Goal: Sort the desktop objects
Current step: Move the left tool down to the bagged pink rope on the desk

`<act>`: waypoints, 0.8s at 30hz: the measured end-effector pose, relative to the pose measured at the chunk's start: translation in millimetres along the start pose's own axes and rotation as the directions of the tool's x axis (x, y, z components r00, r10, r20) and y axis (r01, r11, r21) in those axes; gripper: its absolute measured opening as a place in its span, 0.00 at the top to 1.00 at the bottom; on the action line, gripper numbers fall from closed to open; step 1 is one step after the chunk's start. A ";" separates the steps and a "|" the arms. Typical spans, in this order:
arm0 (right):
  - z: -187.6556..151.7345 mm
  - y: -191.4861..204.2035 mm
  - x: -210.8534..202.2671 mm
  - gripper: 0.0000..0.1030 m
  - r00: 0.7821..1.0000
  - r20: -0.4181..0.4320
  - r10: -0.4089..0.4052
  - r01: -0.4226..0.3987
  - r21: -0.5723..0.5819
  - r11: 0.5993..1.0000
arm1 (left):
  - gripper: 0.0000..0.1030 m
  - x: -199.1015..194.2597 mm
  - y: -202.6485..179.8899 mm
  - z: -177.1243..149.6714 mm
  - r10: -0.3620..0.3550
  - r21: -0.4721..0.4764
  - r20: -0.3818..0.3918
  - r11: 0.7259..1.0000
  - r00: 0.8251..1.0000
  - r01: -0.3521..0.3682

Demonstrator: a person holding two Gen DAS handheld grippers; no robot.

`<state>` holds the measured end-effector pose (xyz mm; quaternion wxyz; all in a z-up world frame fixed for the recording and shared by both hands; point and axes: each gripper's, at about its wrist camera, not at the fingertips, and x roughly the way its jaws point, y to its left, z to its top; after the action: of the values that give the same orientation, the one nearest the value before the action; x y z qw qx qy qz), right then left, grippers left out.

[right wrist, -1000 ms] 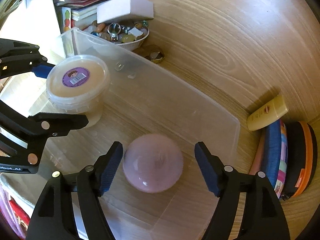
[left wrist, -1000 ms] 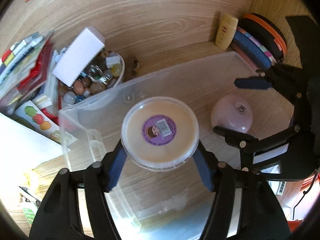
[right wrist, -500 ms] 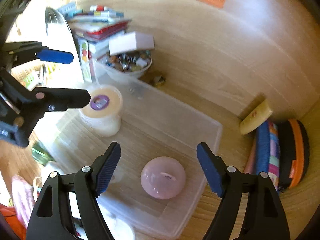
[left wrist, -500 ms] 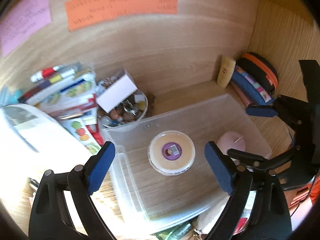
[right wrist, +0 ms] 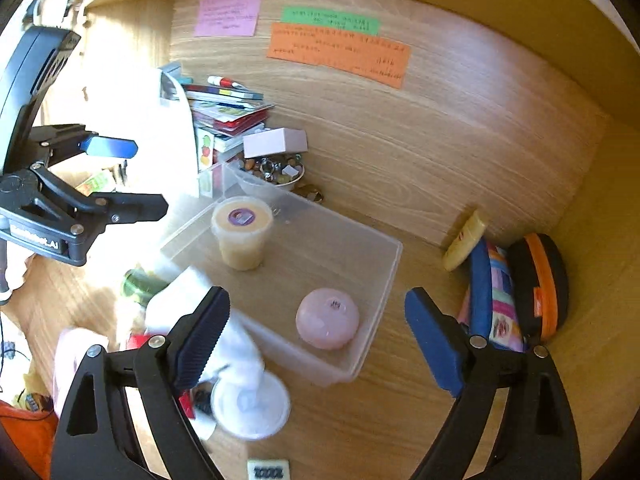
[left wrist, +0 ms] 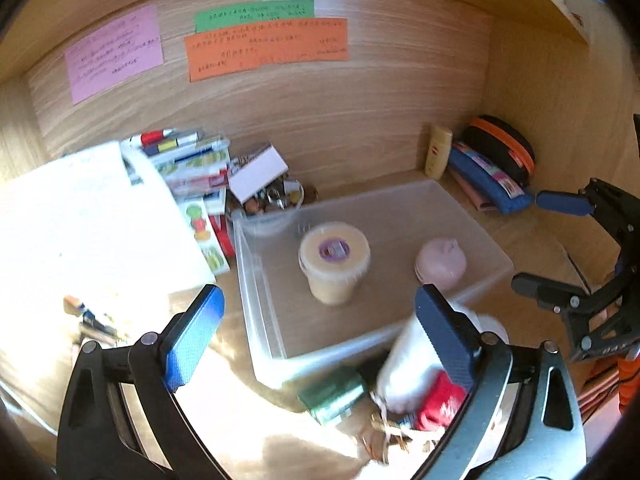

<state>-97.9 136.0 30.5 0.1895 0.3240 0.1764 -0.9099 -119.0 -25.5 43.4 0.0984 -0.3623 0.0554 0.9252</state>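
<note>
Cream tub (left wrist: 334,262) in bin (left wrist: 472,224), beyond left claw (left wrist: 320,336)

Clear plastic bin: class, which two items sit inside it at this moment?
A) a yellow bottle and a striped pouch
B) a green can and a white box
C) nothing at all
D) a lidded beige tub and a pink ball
D: the clear plastic bin holds the beige tub with a purple sticker on its lid and the pink ball, both standing apart on its floor.
</note>
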 end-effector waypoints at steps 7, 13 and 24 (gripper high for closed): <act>-38.0 10.9 -10.9 0.14 1.000 -0.001 -0.021 0.021 -0.020 1.000 | 0.05 -9.7 -23.0 -48.4 -0.011 -0.022 -0.036 1.000 0.999 0.011; -70.3 16.3 -13.7 0.14 1.000 -0.006 -0.011 0.011 0.009 1.000 | 0.05 -13.9 -41.1 -87.0 0.012 -0.079 -0.046 0.997 0.999 -0.015; -109.0 13.3 -6.0 0.14 0.998 -0.046 0.043 -0.037 0.125 0.991 | 0.05 -18.8 -71.3 -152.0 0.139 -0.053 -0.118 0.988 0.983 -0.146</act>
<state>-30.5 174.3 -47.6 0.1829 0.3604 0.1175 -0.9071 10.6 14.9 -57.2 0.0172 -0.4124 0.0582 0.9090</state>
